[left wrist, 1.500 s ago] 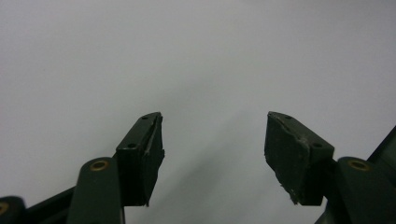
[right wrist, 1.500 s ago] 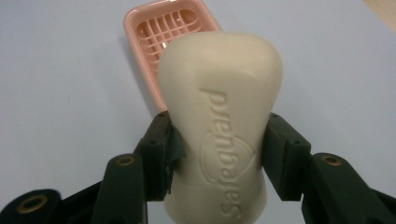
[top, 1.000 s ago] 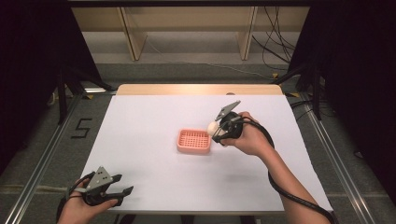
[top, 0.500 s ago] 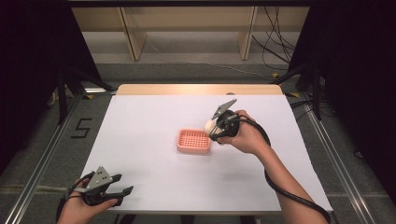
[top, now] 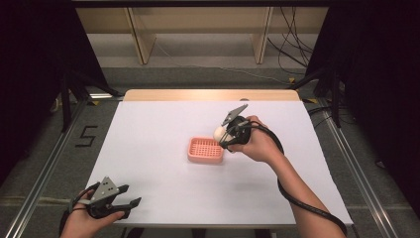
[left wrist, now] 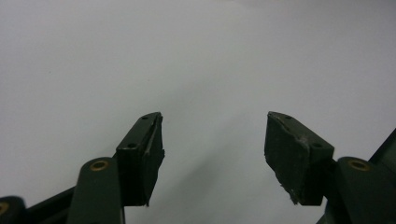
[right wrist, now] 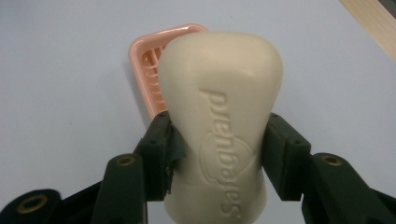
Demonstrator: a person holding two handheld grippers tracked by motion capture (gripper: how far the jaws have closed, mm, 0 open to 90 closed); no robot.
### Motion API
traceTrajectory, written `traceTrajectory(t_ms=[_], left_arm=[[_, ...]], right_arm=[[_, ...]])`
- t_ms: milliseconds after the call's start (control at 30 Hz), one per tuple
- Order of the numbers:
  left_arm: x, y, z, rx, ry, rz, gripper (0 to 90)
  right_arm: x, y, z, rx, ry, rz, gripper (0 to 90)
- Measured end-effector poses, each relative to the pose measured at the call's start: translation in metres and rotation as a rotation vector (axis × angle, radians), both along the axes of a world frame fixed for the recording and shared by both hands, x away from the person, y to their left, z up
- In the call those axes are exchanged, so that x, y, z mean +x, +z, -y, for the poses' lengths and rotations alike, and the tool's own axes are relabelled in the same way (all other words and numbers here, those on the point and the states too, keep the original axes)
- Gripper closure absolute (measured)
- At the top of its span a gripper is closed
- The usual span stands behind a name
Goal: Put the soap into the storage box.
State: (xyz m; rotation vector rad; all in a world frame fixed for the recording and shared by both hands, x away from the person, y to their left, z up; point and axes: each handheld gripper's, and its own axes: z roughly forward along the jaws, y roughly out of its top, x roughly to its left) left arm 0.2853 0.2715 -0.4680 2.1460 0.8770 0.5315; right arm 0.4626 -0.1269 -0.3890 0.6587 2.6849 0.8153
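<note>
Right claw, clamped on the cream soap bar: shifting slightly since a second ago, drifting a little toward the far side of the counter and lifting somewhat above the pink soap dish. Soap bar: now sitting over the dish's far right corner rather than beside its right edge. Right hand and forearm: following the same small shift. In the right gripper view, the soap bar is covering much of the dish behind it.
</note>
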Motion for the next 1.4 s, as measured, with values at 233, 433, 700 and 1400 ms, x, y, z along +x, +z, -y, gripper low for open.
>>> traceTrajectory(t_ms=[233, 433, 700, 1400], left_arm=[[-0.003, 0.001, 0.0, -0.007, 0.014, -0.035, 36.8], [-0.003, 0.0, 0.001, -0.023, 0.022, -0.029, 36.8], [0.001, 0.001, -0.001, 0.022, -0.007, 0.014, 36.8], [-0.003, 0.0, 0.001, -0.027, 0.02, -0.028, 36.8]], right_arm=[[0.0, 0.0, -0.004, 0.001, -0.011, -0.014, 50.6], [0.002, 0.0, -0.007, -0.001, 0.008, -0.007, 50.6], [0.004, -0.001, -0.011, -0.008, 0.021, -0.003, 50.6], [0.011, -0.004, -0.025, -0.018, 0.051, -0.005, 50.6]])
